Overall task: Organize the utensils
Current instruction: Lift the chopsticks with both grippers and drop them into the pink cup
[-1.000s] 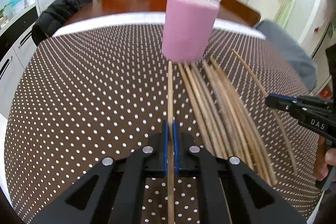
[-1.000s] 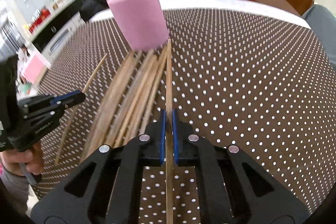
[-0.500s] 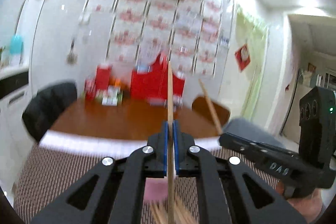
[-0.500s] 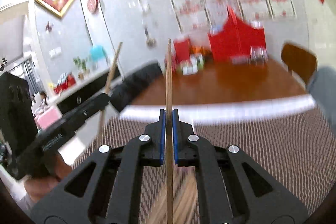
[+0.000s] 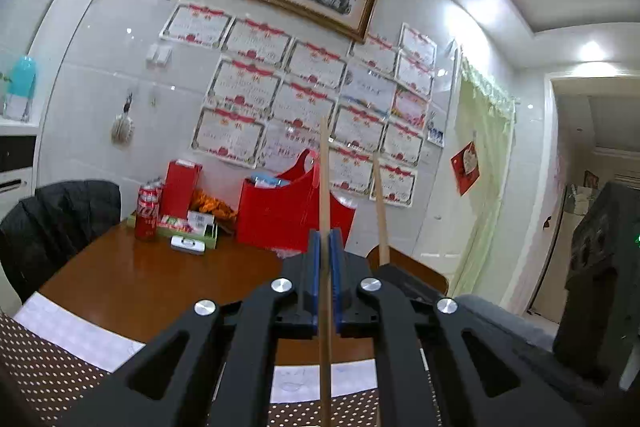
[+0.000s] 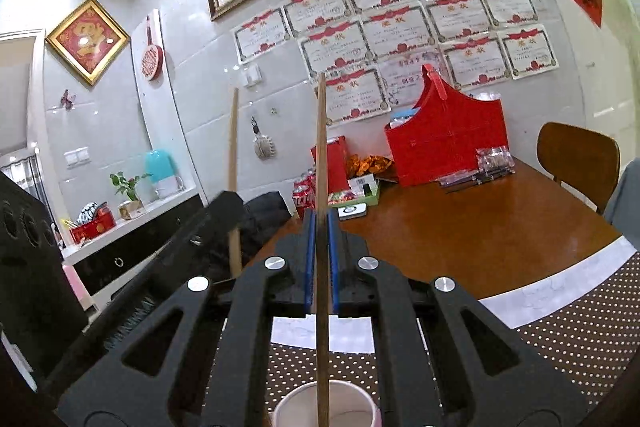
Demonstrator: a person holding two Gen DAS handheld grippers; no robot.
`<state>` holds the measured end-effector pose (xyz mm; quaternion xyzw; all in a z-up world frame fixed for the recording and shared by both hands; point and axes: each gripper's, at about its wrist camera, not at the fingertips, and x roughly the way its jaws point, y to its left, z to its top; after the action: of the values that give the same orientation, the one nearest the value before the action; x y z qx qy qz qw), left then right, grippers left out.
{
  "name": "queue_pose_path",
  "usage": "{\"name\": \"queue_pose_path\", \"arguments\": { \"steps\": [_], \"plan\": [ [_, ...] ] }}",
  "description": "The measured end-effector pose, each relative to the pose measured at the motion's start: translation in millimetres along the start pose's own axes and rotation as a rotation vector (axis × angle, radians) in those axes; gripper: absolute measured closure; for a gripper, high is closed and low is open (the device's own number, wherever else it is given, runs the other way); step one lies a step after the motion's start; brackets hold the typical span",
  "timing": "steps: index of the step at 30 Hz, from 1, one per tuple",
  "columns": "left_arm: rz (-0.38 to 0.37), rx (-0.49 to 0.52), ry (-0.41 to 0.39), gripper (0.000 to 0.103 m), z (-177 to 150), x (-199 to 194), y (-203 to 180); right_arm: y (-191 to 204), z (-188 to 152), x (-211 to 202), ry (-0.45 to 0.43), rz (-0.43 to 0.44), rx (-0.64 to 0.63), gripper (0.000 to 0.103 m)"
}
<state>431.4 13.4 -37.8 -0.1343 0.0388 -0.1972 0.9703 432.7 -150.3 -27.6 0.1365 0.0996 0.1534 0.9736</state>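
My left gripper [image 5: 325,247] is shut on a wooden chopstick [image 5: 324,183] that stands upright, raised off the table. My right gripper [image 6: 318,227] is shut on another wooden chopstick [image 6: 321,147], also upright, with its lower end over the open mouth of the pink cup [image 6: 326,405] at the bottom of the right wrist view. The right gripper's chopstick [image 5: 380,203] shows just right of mine in the left wrist view, and the left one [image 6: 233,167] shows at left in the right wrist view. The other chopsticks on the table are hidden.
The brown polka-dot tablecloth [image 6: 580,339] lies below. Behind it a wooden table [image 5: 160,287] carries a red box [image 5: 280,211], cans [image 5: 147,211] and packets. A wooden chair [image 6: 576,159] stands at right, a black jacket [image 5: 52,223] on a chair at left.
Both grippers lifted their chopsticks off the table and tilted them upright. The views swung from the tablecloth to the wall, and the cup now sits under the right gripper.
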Motion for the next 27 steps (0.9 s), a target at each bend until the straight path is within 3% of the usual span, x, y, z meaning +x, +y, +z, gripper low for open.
{"name": "queue_pose_path", "arguments": {
  "steps": [8, 9, 10, 11, 12, 13, 14, 19, 27],
  "plan": [
    [0.040, 0.035, 0.063, 0.096, -31.0, 10.7, 11.2, -14.9, -17.1, 5.9, 0.073, -0.012, 0.029, 0.093],
    [0.044, 0.040, 0.076, 0.084, -31.4, 8.6, 11.3, -17.1, -16.6, 2.5, 0.080, -0.022, 0.038, 0.088],
    [0.061, 0.043, 0.080, 0.078, -31.0, 5.8, 12.0, -21.3, -15.0, -2.9, 0.072, -0.052, 0.055, 0.070],
    [0.102, 0.035, 0.075, 0.062, -28.2, -0.3, 14.7, -27.2, -13.0, -8.5, 0.056, -0.066, 0.078, 0.039],
    [0.112, 0.019, 0.072, 0.033, -24.7, -5.2, 18.9, -34.4, -8.8, -16.8, 0.037, -0.065, 0.108, 0.022],
    [0.110, -0.004, 0.064, 0.025, -20.7, -12.5, 23.4, -38.2, -5.9, -23.2, 0.024, -0.066, 0.122, 0.005],
    [0.129, -0.023, 0.042, 0.019, -16.0, -22.6, 27.0, -41.9, -1.9, -30.2, 0.017, -0.072, 0.131, 0.005],
    [0.177, -0.011, 0.032, 0.015, 4.7, -60.7, 23.7, -56.3, 17.5, -70.3, -0.011, -0.068, 0.186, 0.005],
    [0.258, 0.119, 0.128, 0.013, 16.0, -120.8, -10.3, -56.9, 30.9, -139.0, 0.014, -0.123, 0.150, 0.005]
  ]
}}
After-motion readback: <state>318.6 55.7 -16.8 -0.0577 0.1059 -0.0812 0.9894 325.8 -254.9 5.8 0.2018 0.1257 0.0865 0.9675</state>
